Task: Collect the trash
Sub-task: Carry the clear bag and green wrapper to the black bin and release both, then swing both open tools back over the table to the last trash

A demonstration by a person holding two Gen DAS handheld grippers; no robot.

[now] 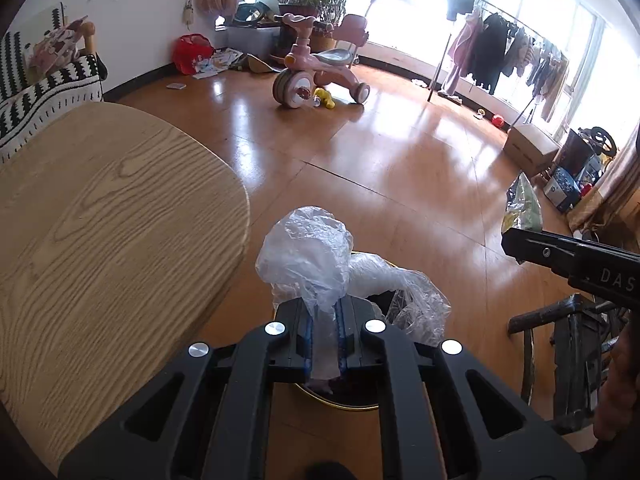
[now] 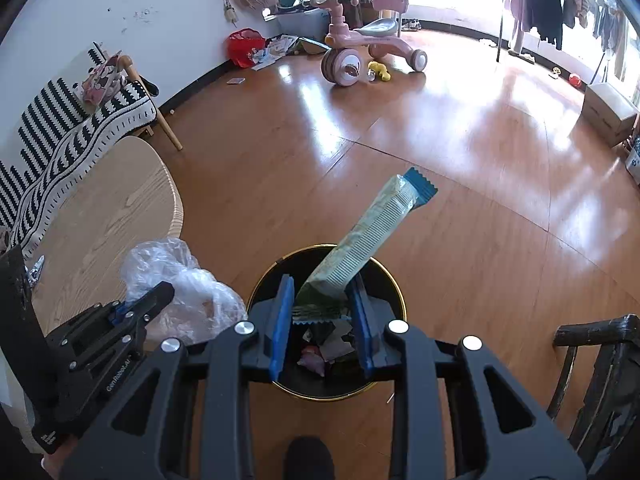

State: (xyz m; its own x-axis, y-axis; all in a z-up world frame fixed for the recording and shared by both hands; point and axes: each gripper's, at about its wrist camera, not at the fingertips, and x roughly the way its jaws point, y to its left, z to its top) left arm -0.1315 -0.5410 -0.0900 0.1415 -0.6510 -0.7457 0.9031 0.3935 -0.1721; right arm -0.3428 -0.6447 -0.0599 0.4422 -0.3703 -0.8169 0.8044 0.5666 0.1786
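Observation:
My left gripper (image 1: 324,312) is shut on a crumpled clear plastic bag (image 1: 310,252), held just above the black gold-rimmed trash bin (image 1: 340,404), beside the wooden table. It also shows in the right wrist view (image 2: 146,300) with the bag (image 2: 180,288). My right gripper (image 2: 322,312) hangs over the bin (image 2: 394,292) with its jaws parted. A long green-and-blue snack wrapper (image 2: 372,236) stands between them, leaning against the right pad; I cannot tell if it is gripped. The bin holds several scraps (image 2: 324,340). The right gripper (image 1: 516,246) also shows in the left wrist view with the wrapper (image 1: 524,208).
A light wooden table (image 1: 100,248) is at the left, with a small foil scrap (image 2: 36,270) on it. A dark wooden chair (image 2: 600,380) stands at the right. A pink tricycle (image 2: 360,52), a clothes rack (image 1: 500,48) and a striped sofa (image 2: 60,140) stand farther off.

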